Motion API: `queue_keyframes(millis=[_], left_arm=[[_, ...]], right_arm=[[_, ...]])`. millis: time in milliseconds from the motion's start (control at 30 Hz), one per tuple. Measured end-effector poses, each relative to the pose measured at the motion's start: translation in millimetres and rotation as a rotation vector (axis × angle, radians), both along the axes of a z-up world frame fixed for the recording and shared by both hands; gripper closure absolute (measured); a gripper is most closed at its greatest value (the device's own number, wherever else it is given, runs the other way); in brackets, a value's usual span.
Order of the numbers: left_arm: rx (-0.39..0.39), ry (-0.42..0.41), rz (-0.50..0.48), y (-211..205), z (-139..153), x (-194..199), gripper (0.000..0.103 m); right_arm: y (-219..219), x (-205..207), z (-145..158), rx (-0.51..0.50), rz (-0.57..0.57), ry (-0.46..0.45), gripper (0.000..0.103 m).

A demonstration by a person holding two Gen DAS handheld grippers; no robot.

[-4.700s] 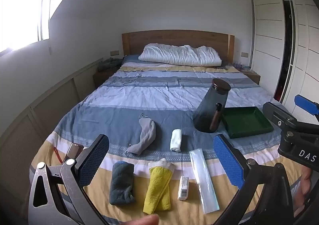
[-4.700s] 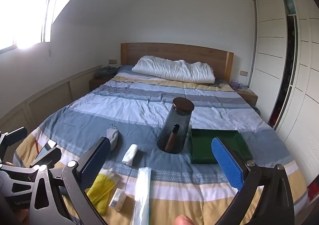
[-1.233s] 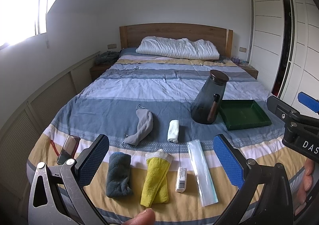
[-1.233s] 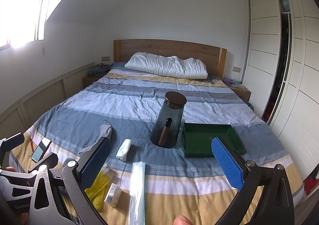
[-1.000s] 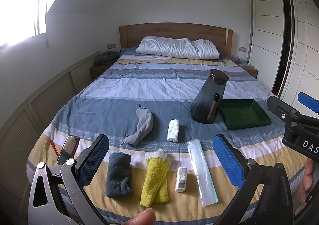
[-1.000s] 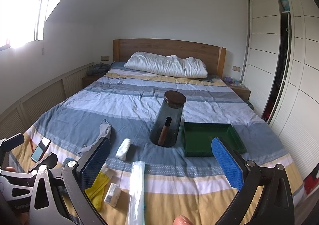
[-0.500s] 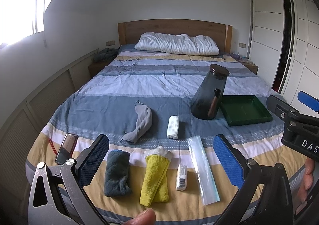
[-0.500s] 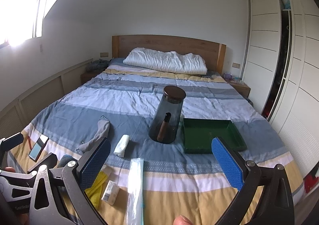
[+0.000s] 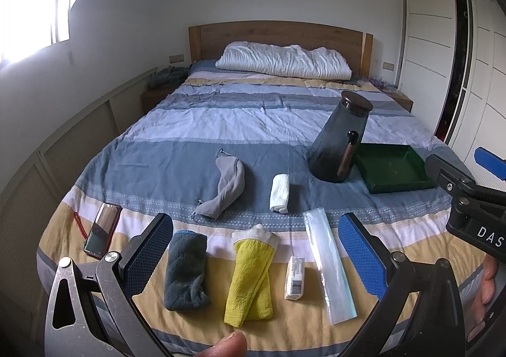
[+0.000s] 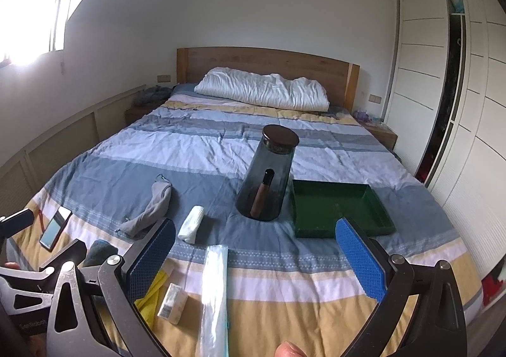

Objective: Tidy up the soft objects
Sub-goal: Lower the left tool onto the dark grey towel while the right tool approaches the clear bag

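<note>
Soft items lie near the foot of the striped bed [image 9: 221, 116]. A dark grey rolled towel [image 9: 185, 271] and a yellow cloth [image 9: 249, 274] lie side by side, with a grey sock [image 9: 227, 187] and a white rolled cloth [image 9: 280, 189] beyond them. An empty green tray [image 9: 390, 167] [image 10: 335, 205] rests on the right. My left gripper [image 9: 256, 255] hovers open above the towel and yellow cloth, holding nothing. My right gripper [image 10: 253, 259] hangs open above the bed's foot, in front of the tray, also holding nothing.
A dark glass carafe [image 10: 268, 176] stands left of the tray. A long clear plastic packet [image 9: 329, 265] and a small white box [image 9: 294, 273] lie beside the yellow cloth. A phone [image 9: 102, 230] rests at the left edge. A white pillow [image 9: 284, 59] lies by the headboard. Wardrobe doors [image 10: 442, 104] line the right.
Both grippers have risen slightly and tipped down, so the bed and its items sit a little lower in view. Nothing on the bed has moved and both grippers stay open.
</note>
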State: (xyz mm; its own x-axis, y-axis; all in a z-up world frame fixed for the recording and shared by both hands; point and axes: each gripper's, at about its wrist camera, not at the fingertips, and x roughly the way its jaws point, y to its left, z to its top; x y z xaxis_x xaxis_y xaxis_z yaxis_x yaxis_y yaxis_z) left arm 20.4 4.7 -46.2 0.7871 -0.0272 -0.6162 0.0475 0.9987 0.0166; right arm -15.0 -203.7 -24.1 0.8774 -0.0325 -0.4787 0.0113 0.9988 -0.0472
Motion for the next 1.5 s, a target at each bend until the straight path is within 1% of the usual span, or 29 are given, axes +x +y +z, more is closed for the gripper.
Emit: queue_keyframes(millis=[200, 333, 533, 700, 900, 1000, 1067, 1233, 1300, 1400, 1500], left_arm=[[-0.008, 0.028, 0.003, 7, -13, 6, 0.001], [-0.016, 0.062, 0.014, 18, -29, 12, 0.001], [-0.015, 0.115, 0.055, 34, -54, 22, 0.001], [-0.004, 0.157, 0.084, 42, -75, 32, 0.001], [0.008, 0.197, 0.095, 47, -96, 43, 0.001], [0.014, 0.232, 0.094, 51, -108, 49, 0.001], [0.001, 0.265, 0.099, 61, -119, 53, 0.001], [-0.021, 0.310, 0.135, 85, -139, 56, 0.001], [-0.024, 0.317, 0.129, 89, -144, 57, 0.001], [-0.001, 0.328, 0.080, 89, -152, 57, 0.001], [0.016, 0.366, 0.067, 92, -165, 61, 0.001]], right_arm=[[11, 8, -14, -0.013, 0.006, 0.016, 0.000], [15, 17, -28, -0.019, 0.000, 0.037, 0.000], [17, 40, -60, -0.032, -0.009, 0.099, 0.000], [18, 57, -77, -0.038, -0.019, 0.135, 0.000], [22, 76, -101, -0.051, -0.016, 0.180, 0.000], [23, 86, -114, -0.054, -0.011, 0.200, 0.000], [23, 93, -124, -0.054, -0.009, 0.219, 0.000], [24, 114, -155, -0.066, -0.001, 0.291, 0.000], [26, 120, -165, -0.067, 0.005, 0.309, 0.000], [29, 131, -181, -0.070, 0.023, 0.347, 0.000], [31, 137, -193, -0.080, 0.042, 0.372, 0.000]])
